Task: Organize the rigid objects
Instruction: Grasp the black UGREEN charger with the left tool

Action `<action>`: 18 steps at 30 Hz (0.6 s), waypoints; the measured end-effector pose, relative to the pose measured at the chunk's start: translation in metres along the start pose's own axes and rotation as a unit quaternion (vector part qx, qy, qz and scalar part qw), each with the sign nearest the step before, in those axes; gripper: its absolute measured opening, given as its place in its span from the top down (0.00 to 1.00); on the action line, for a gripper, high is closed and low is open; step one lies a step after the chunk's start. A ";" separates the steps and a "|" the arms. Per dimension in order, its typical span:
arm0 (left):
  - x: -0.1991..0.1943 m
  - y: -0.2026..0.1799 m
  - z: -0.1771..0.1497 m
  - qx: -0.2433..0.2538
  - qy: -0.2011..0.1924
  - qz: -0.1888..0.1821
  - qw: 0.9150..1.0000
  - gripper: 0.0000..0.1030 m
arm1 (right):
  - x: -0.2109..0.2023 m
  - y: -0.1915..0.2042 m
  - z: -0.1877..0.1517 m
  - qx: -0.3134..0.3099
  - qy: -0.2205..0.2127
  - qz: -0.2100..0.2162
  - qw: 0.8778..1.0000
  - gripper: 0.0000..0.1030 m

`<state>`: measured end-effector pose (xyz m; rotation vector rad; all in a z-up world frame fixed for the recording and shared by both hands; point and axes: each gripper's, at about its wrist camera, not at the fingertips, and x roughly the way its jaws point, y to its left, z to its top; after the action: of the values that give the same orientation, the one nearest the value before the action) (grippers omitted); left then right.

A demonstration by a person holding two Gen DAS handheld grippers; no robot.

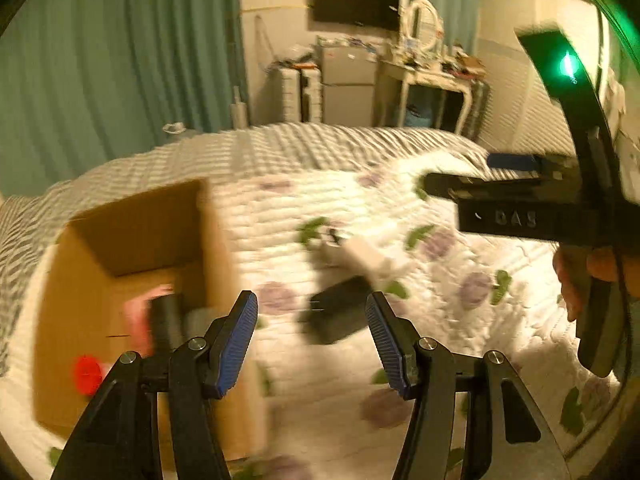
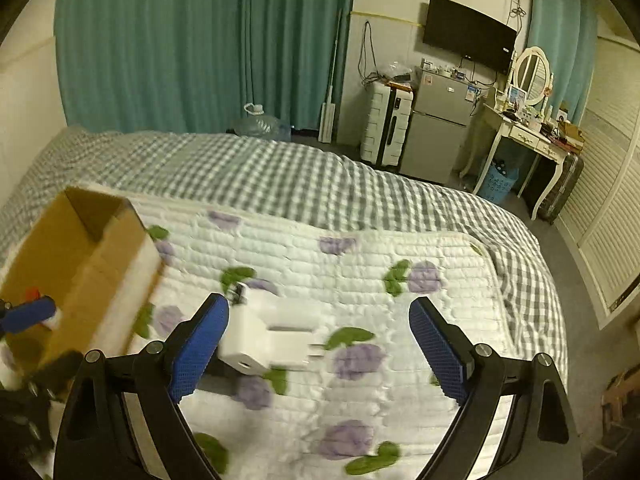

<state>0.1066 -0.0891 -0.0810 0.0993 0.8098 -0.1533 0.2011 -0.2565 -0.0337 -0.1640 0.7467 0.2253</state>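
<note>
We see the right gripper [image 2: 318, 344] with its blue ribbed pads spread wide, released, nothing pressed between them. Just inside its left pad [image 2: 199, 350] a cluster of white plastic power adapters [image 2: 268, 336] lies on the white quilted bedspread with purple flowers and green leaves [image 2: 360, 248]. The nearest adapter's long axis runs across the view, its prongs pointing toward the right pad and a small port facing us; whether the left pad touches it we cannot tell.

The left gripper [image 1: 312, 336] is likewise released, its jaws apart and empty. Beyond its fingertips a black rectangular block [image 1: 340, 314] lies flat on the bedspread beside the white adapters [image 1: 364, 256], blurred, its long axis tilted up to the right.

Left of the adapters stands the open brown cardboard box [image 1: 132, 248]. Inside it we make out a red round cap [image 1: 86, 374], something pink [image 1: 138, 316] and a dark cylinder [image 1: 166, 320], all smeared by blur.

In the left wrist view, the raised letters "DAS" read on the right gripper's black body [image 1: 516, 218], held by a hand [image 1: 580, 276].

Beyond the bedspread, past a grey-and-white checked blanket [image 2: 280, 176], stand teal curtains [image 2: 180, 40], a wall-mounted black television [image 2: 468, 34], a silver two-door fridge [image 2: 440, 120] and a white dressing table with an oval mirror [image 2: 528, 132].
</note>
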 end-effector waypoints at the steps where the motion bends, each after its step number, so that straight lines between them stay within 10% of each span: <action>1: 0.011 -0.010 0.000 0.005 0.008 0.000 1.000 0.42 | 0.000 -0.004 -0.001 -0.001 -0.001 0.000 1.000 0.11; 8: 0.087 -0.029 -0.013 -0.003 0.062 0.009 0.998 0.41 | 0.011 -0.045 -0.014 0.038 0.008 0.023 0.999 0.11; 18: 0.115 -0.025 -0.012 -0.038 0.022 0.053 0.998 0.30 | 0.029 -0.057 -0.028 0.057 0.039 0.031 0.997 0.11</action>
<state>0.1717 -0.1228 -0.1737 0.0738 0.8518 -0.0211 0.2179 -0.3139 -0.0700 -0.0411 0.8399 0.2352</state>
